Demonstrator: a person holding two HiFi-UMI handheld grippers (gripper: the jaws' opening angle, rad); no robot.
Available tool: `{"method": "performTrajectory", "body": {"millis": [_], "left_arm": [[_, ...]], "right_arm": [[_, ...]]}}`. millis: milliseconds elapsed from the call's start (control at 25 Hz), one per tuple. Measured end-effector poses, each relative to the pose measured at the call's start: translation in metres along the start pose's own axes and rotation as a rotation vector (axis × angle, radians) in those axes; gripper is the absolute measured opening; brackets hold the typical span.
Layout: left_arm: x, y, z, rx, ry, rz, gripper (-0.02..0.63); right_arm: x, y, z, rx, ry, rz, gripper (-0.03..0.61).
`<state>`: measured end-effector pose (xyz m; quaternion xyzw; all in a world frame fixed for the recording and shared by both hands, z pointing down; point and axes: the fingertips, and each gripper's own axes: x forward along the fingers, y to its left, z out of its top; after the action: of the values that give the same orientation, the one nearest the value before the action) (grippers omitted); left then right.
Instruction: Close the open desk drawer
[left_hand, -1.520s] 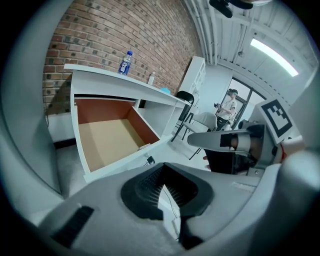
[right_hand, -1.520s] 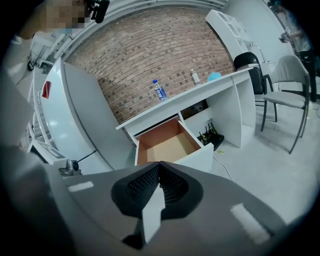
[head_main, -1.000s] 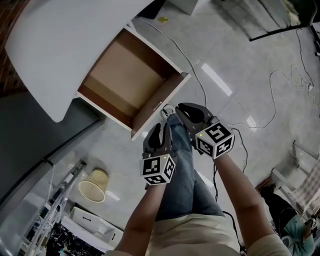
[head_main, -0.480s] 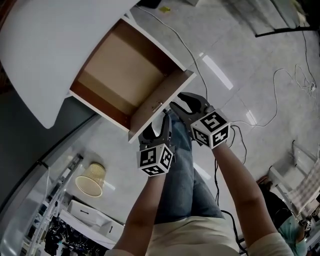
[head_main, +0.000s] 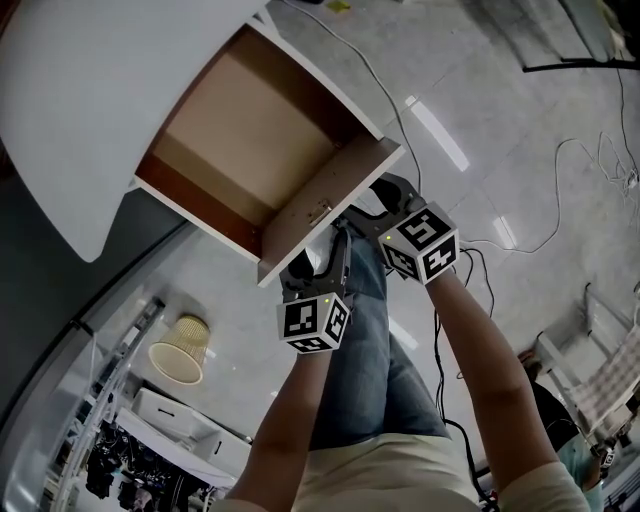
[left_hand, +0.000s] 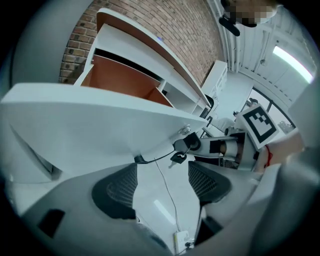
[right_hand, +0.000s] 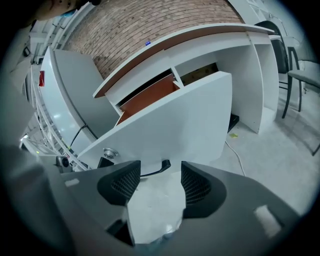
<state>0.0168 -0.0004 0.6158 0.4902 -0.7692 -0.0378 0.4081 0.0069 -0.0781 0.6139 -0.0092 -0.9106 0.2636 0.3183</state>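
My left tongs (left_hand: 162, 182) and right tongs (right_hand: 155, 182) have just been opening and now stand spread, pinching nothing; only floor (left_hand: 150, 197) shows between them. Just beyond their tips is the white front of the drawer (head_main: 330, 205), with a dark handle (right_hand: 156, 168) and a key (left_hand: 178, 158) at its lower edge. The drawer is pulled far out from under the white surface (head_main: 90, 110), its brown inside in view

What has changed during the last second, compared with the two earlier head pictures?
The left claw and the right claw moved closer to the open wooden drawer with a white front, and now sit just under its front panel. The jaws of both have just been opening, and nothing is gripped between them. The drawer stays open and empty.
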Motion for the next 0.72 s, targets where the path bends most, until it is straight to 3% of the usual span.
{"method": "performTrajectory", "body": {"millis": [240, 720], "left_arm": [[0.008, 0.015, -0.001, -0.010, 0.012, 0.040, 0.311], [0.031, 0.013, -0.003, -0.031, 0.039, 0.039, 0.310]], "right_arm": [[0.006, 0.000, -0.002, -0.018, 0.022, 0.038, 0.253], [0.015, 0.003, -0.004, -0.047, 0.072, 0.115, 0.252]]}}
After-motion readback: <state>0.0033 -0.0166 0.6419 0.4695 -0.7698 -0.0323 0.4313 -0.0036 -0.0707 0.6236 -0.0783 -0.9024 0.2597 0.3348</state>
